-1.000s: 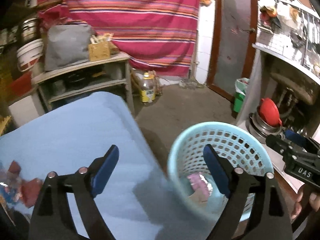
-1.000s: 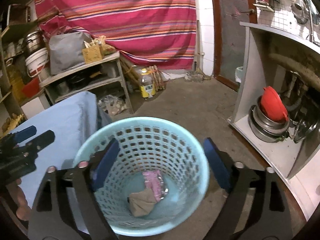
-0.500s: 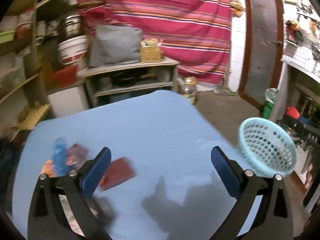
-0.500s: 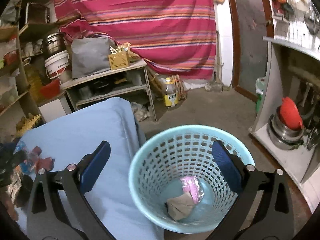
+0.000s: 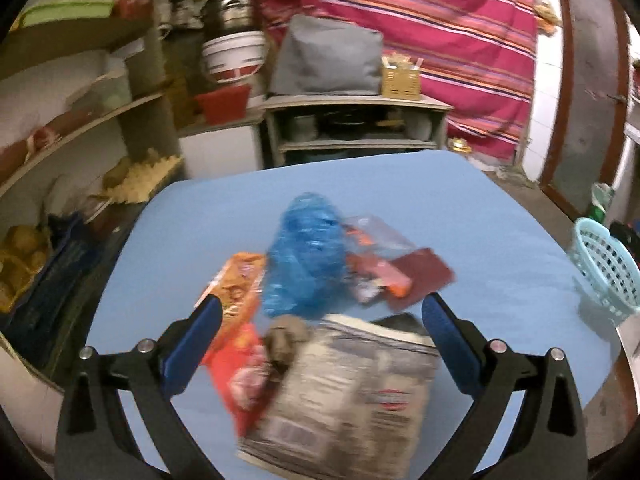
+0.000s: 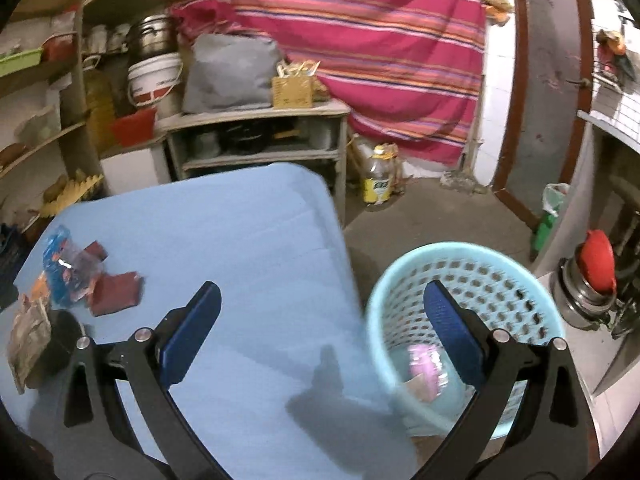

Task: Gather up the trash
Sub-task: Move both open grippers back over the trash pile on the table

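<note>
Both my grippers, left (image 5: pixel 320 340) and right (image 6: pixel 320 324), gape wide, empty. Wrapper pile (image 5: pixel 320 280) sits mid-table (image 5: pixel 500 220), well left of the basket (image 6: pixel 464 264). Looks light, crinkly, slippery; I'd pinch the grey packet (image 5: pixel 352 392) by an edge.

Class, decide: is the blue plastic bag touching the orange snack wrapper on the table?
Touching. In the left wrist view the blue plastic bag overlaps the orange snack wrapper along its edge.
</note>
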`<act>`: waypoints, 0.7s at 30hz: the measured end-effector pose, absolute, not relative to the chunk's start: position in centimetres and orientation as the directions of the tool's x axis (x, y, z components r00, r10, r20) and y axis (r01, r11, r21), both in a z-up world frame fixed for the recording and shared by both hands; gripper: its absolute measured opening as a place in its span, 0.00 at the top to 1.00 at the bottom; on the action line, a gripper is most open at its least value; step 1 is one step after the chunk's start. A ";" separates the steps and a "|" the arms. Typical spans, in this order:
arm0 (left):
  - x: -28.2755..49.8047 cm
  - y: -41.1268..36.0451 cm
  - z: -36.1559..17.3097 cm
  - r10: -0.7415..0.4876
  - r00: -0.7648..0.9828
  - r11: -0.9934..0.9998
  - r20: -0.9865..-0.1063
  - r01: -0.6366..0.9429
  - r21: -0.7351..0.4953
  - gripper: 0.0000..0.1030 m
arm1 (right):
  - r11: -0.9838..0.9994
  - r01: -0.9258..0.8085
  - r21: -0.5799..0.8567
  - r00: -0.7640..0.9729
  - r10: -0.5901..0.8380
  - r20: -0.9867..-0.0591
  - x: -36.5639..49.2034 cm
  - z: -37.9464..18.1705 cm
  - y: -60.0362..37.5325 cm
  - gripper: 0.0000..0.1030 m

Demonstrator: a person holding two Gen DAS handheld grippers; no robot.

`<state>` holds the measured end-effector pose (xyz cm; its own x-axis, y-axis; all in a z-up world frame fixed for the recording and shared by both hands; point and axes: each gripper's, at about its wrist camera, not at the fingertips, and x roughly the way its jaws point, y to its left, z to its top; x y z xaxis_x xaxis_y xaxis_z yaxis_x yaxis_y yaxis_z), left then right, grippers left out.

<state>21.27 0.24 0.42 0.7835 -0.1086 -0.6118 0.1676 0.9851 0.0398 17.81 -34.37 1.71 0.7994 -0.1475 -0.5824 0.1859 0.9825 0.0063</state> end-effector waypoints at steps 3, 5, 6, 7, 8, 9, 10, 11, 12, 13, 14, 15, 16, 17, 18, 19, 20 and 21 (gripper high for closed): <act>22.5 1.9 0.5 -0.096 0.790 0.987 -0.606 0.157 0.047 0.05 | 0.989 0.145 0.028 0.799 -0.100 -0.593 19.1 1.5 -32.4 0.04; 23.3 2.8 0.6 -0.062 0.797 0.989 -0.601 0.129 0.069 0.05 | 0.992 0.127 0.026 0.802 -0.088 -0.591 19.7 1.5 -31.0 0.04; 23.7 3.5 0.6 -0.059 0.796 0.991 -0.602 0.120 0.062 0.05 | 0.993 0.118 0.017 0.803 -0.085 -0.590 20.0 1.4 -30.2 0.04; 24.1 4.2 0.7 -0.063 0.796 0.992 -0.603 0.116 0.050 0.05 | 0.994 0.108 0.002 0.804 -0.086 -0.588 20.5 1.4 -29.1 0.04; 24.4 5.0 0.7 -0.062 0.795 0.994 -0.603 0.106 0.037 0.05 | 0.995 0.100 -0.008 0.804 -0.085 -0.588 20.8 1.3 -28.5 0.04; 24.7 5.5 0.7 -0.059 0.795 0.995 -0.604 0.097 0.031 0.05 | 0.996 0.088 -0.019 0.804 -0.083 -0.589 21.2 1.2 -27.6 0.04; 25.4 6.1 0.7 -0.055 0.793 0.996 -0.607 0.087 0.024 0.05 | 0.997 0.079 -0.025 0.803 -0.078 -0.591 21.5 1.0 -27.2 0.04; 25.6 6.8 0.6 -0.053 0.791 0.997 -0.610 0.081 0.018 0.05 | 0.997 0.064 -0.030 0.800 -0.070 -0.596 22.0 0.8 -26.4 0.04; 25.9 7.2 0.6 -0.053 0.790 0.997 -0.611 0.079 0.015 0.05 | 0.998 0.054 -0.033 0.798 -0.063 -0.600 22.5 0.6 -25.8 0.04; 26.2 8.0 0.4 -0.052 0.789 0.997 -0.613 0.076 0.013 0.05 | 0.999 0.033 -0.033 0.793 -0.046 -0.608 23.1 0.3 -24.9 0.04; 26.6 8.4 0.4 -0.048 0.787 0.997 -0.615 0.073 0.015 0.05 | 0.999 0.019 -0.032 0.790 -0.035 -0.613 23.4 0.1 -24.3 0.04; 26.9 8.7 0.2 -0.039 0.786 0.997 -0.617 0.067 0.022 0.05 | 0.999 0.003 -0.034 0.784 -0.023 -0.620 23.8 -0.2 -23.5 0.04; 27.4 9.2 0.0 -0.025 0.782 0.998 -0.622 0.060 0.036 0.05 | 0.999 -0.007 -0.034 0.782 -0.016 -0.623 24.0 -0.3 -23.3 0.04; 27.8 9.4 -0.3 -0.013 0.779 0.997 -0.627 0.055 0.047 0.05 | 0.999 -0.022 -0.036 0.778 -0.006 -0.628 24.4 -0.5 -22.6 0.04; 28.1 9.8 -0.5 -0.005 0.777 0.997 -0.630 0.051 0.056 0.05 | 0.999 -0.035 -0.039 0.775 0.002 -0.632 24.7 -0.7 -22.0 0.05; 28.4 10.2 -0.7 0.001 0.776 0.997 -0.631 0.048 0.060 0.05 | 0.998 -0.047 -0.042 0.772 0.009 -0.636 24.9 -1.0 -21.4 0.05; 28.8 10.6 -0.9 0.004 0.774 0.997 -0.633 0.045 0.061 0.05 | 0.997 -0.065 -0.049 0.768 0.018 -0.641 25.4 -1.2 -20.5 0.05; 29.1 10.8 -1.1 0.005 0.771 0.997 -0.637 0.044 0.062 0.05 | 0.996 -0.072 -0.055 0.766 0.020 -0.643 25.7 -1.5 -20.0 0.05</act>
